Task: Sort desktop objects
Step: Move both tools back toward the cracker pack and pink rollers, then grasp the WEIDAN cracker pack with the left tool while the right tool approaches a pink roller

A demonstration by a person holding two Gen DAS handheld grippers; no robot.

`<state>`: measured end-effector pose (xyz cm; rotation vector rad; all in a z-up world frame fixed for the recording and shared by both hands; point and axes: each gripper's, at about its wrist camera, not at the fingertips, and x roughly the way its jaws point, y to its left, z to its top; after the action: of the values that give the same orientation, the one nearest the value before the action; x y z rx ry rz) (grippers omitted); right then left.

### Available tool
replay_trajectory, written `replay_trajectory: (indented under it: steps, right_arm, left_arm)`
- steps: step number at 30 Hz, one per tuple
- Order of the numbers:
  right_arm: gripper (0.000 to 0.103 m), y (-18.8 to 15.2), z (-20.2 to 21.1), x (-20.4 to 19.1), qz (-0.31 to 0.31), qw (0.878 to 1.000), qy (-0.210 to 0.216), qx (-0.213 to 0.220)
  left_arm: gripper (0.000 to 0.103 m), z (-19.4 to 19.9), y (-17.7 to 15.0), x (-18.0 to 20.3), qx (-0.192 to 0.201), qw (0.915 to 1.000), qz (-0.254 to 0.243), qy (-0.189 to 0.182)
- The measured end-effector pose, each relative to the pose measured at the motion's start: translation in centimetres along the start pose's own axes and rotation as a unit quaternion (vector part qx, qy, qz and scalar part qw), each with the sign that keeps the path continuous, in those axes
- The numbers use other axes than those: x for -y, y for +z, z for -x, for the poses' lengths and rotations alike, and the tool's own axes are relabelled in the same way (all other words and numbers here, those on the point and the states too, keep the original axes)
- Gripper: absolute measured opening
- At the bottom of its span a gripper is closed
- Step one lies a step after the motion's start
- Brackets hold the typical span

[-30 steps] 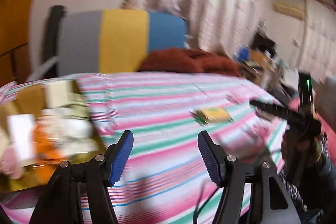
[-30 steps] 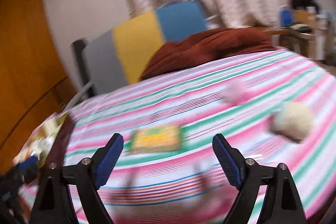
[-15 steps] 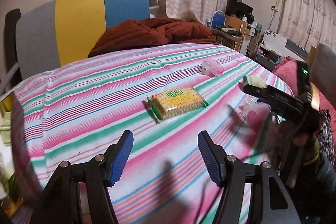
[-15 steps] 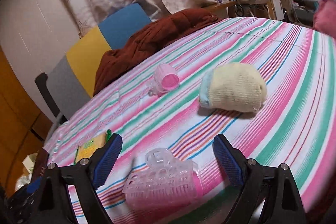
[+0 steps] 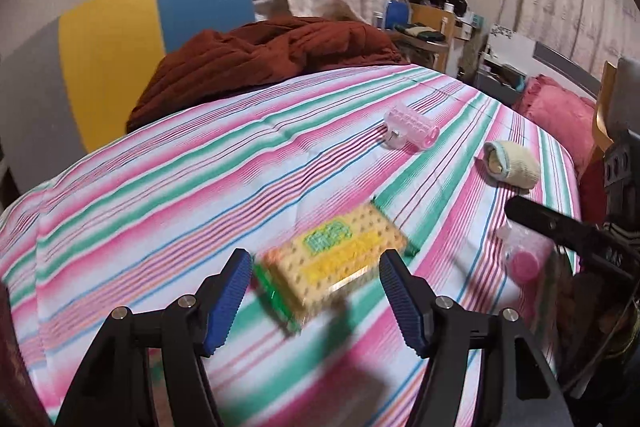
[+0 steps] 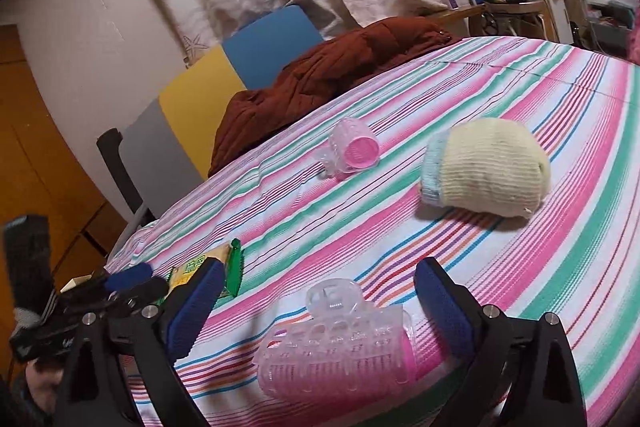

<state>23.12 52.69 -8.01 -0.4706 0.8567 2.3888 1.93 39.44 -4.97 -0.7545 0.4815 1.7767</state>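
— Between the left claw's (image 5: 314, 287) spread blue pads lies what, exactly?

— A flat rectangular cracker packet in clear wrap with green ends (image 5: 335, 259), flat on the pink-and-green striped cloth (image 5: 200, 187); the pads flank it and pinch nothing. It looks light, stiff, crinkly and probably slippery, with brittle contents. I'd grip its long edges gently.

— And the right claw (image 6: 320, 307)?

— Also spread wide, holding nothing. A pink plastic hair roller with a clear clip (image 6: 340, 351) lies between its pads on the cloth. Light, hollow and ribbed, so likely easy to pinch across the barrel.

— Farther out?

— A second pink hair roller (image 6: 352, 153) and a soft cream knitted sock bundle with a pale blue cuff (image 6: 484, 173), squashy, graspable anywhere.

— Count?

— Two rollers, one packet, one bundle, all apart. No sorting place shows.
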Motion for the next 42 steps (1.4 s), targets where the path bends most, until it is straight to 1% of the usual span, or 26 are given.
replay_trajectory:
  steps: [6, 8, 12, 18, 20, 22, 25, 29, 34, 37, 42]
  right_arm:
    - [0.100, -0.1, -0.2, -0.1, 0.004, 1.000, 0.016, 0.000]
    - [0.101, -0.1, -0.3, -0.1, 0.005, 1.000, 0.020, 0.000]
    - [0.101, -0.1, -0.3, -0.1, 0.005, 1.000, 0.023, 0.000]
    - [0.102, -0.1, -0.4, -0.2, 0.006, 1.000, 0.025, 0.000]
    - [0.103, -0.1, -0.4, -0.2, 0.007, 1.000, 0.025, 0.000]
    - [0.103, -0.1, -0.3, -0.2, 0.007, 1.000, 0.026, -0.001]
    - [0.103, -0.1, -0.3, -0.2, 0.007, 1.000, 0.027, -0.001]
    - [0.103, -0.1, -0.3, -0.2, 0.008, 1.000, 0.027, -0.002]
    - [0.103, -0.1, -0.4, -0.3, 0.013, 0.999, 0.030, -0.005]
    - [0.103, -0.2, -0.5, -0.6, 0.022, 0.999, 0.037, -0.011]
    - [0.103, -0.3, -1.0, -1.2, 0.044, 0.997, 0.052, -0.028]
  left_arm:
    - [0.070, -2.0, 2.0, 0.1, -0.010, 0.9997, -0.002, -0.024]
    - [0.070, -2.9, 2.3, 0.4, -0.020, 0.9991, -0.005, -0.038]
    - [0.070, -4.2, 2.0, 1.1, -0.050, 0.9970, -0.020, -0.057]
    - [0.071, -3.6, 0.9, 0.7, -0.062, 0.9956, -0.011, -0.070]
    - [0.071, -3.4, 0.3, 0.6, -0.070, 0.9956, -0.008, -0.063]
    - [0.069, -3.3, -0.3, 0.5, -0.079, 0.9959, -0.008, -0.043]
    - [0.068, -2.3, -1.0, 0.4, -0.077, 0.9968, -0.003, -0.024]
    - [0.063, -1.2, -1.8, -0.3, -0.070, 0.9974, 0.017, -0.001]
    - [0.058, 0.1, -2.9, -1.3, -0.056, 0.9974, 0.046, 0.006]
    - [0.057, 0.9, -3.7, -1.6, -0.050, 0.9968, 0.061, 0.006]
    - [0.057, 3.1, -5.8, -2.1, -0.034, 0.9957, 0.082, 0.026]
